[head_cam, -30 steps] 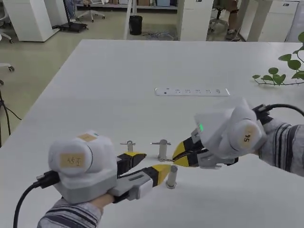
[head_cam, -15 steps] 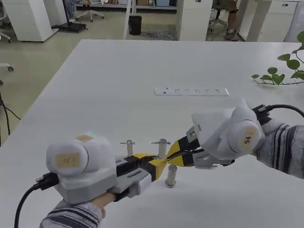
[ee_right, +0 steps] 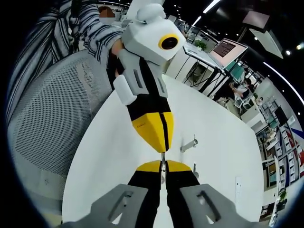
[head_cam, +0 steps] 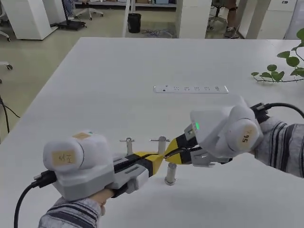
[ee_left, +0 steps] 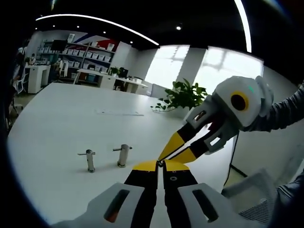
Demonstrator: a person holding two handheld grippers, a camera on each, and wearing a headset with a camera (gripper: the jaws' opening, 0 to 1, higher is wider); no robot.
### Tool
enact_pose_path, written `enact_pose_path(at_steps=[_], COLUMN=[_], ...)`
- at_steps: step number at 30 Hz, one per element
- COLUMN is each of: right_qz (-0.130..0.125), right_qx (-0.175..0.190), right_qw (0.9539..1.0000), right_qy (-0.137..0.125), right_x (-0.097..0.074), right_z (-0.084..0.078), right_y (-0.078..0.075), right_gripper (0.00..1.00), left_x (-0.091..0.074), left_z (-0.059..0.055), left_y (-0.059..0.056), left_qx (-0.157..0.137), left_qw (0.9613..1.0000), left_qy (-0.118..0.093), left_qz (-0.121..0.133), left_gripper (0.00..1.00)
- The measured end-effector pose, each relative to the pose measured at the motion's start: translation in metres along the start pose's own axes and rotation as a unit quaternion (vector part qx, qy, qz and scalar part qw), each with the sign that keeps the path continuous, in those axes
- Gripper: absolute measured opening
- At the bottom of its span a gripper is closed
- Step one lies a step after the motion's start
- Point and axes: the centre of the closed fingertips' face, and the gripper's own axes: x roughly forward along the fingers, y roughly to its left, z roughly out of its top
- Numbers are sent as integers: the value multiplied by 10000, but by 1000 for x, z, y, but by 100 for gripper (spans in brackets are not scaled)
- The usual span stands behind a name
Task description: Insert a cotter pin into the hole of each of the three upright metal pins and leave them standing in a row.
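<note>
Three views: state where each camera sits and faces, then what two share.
Head view: on the headset, looking forward and down at the table; left gripper, right gripper and striped sleeves show.
Left gripper view: on the left gripper, looking along its shut jaws at the right gripper.
Right gripper view: on the right gripper, facing back at the left gripper and a sleeve.
Shared: both gripper views show the cotter pin between meeting tips.

Table: the white table top [head_cam: 142,66] looked matt and smooth.
Pins: the upright silver metal pins [head_cam: 170,172] showed a smooth, dull sheen.
Cotter pin: the thin wire cotter pin [ee_right: 164,156] was bare bright metal.
Grippers: the left gripper [ee_left: 160,165] and right gripper [ee_right: 164,168] had matt pale-grey plastic shells and smooth yellow-and-black jaws.
Sleeve: the striped sleeve [head_cam: 285,147] was soft cloth.
</note>
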Motion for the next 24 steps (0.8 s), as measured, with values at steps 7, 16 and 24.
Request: enact_pose_path(at_steps=[7,16,24], right_qz=[-15,165,296], right_qx=[294,1092,1355], right_qw=[9996,9936,9897], right_qy=[32,-218,-353], right_x=[1,-2,-2], right_z=[-7,-11,-9], right_y=[-1,3,11], right_gripper=[0,2,0], left_x=[0,0,-2], left_z=[-2,-5,-5], left_y=[-5,-13,-17], left_qx=[543,1185,1415], left_qw=[9984,9917,9871], left_qy=[106,246,276], left_qz=[-143,-435,-690], left_gripper=[0,0,0])
